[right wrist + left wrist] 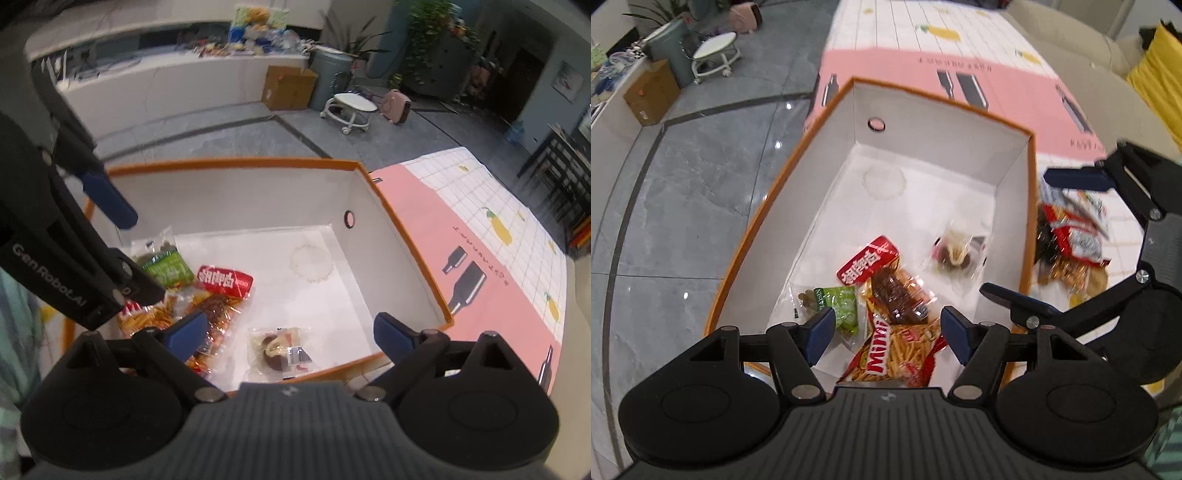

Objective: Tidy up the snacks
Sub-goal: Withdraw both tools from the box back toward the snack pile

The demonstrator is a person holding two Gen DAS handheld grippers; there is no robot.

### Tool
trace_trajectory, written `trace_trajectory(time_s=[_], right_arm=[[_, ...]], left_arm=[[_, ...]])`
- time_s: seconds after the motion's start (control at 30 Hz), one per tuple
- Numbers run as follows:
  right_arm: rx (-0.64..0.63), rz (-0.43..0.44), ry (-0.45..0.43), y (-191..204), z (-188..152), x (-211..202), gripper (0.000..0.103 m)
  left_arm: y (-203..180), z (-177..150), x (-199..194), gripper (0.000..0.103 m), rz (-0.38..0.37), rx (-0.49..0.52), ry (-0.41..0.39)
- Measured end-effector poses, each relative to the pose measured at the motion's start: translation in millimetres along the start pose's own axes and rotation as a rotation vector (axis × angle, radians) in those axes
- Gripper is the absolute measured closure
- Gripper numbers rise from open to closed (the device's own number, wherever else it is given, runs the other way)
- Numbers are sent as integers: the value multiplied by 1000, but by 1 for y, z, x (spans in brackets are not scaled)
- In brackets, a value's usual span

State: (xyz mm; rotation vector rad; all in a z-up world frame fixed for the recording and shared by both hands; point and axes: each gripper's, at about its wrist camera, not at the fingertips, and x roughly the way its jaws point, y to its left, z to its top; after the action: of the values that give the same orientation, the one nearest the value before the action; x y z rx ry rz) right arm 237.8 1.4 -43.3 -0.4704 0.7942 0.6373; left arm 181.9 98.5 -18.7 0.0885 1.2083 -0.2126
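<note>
Several snacks already lie inside the orange-rimmed box [1030,192]: a Mimi stick packet [897,350] and a chocolate pastry [280,350]. The left gripper [886,328] and right gripper [291,332] hover released, empty. A pile of packets [1071,236] waits outside on the tablecloth [997,74].

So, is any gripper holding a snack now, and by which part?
No. The left gripper and the right gripper are both open above the box, with nothing between their fingers.
</note>
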Motion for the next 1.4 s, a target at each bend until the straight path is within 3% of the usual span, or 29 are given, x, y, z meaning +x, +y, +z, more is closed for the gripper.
trace_trajectory(time_s=[0.2, 0.43, 0.7, 0.9, 1.13, 1.4], right_arm=[[118, -8, -62, -7, -10, -28, 7], [231, -51, -142, -18, -39, -71, 4], [360, -173, -159, -30, -100, -104, 4], [460, -215, -128, -40, -149, -110, 4], [537, -283, -98, -41, -198, -108, 4], [530, -312, -101, -49, -220, -92, 4]], left_arm=[[-14, -10, -29, 26, 12, -31, -123], [-49, -25, -57, 26, 14, 4, -245], [-102, -47, -69, 26, -65, 41, -312], [-140, -58, -55, 26, -105, 85, -300], [-159, -67, -23, 26, -108, 62, -265], [-166, -69, 9, 26, -150, 47, -236]])
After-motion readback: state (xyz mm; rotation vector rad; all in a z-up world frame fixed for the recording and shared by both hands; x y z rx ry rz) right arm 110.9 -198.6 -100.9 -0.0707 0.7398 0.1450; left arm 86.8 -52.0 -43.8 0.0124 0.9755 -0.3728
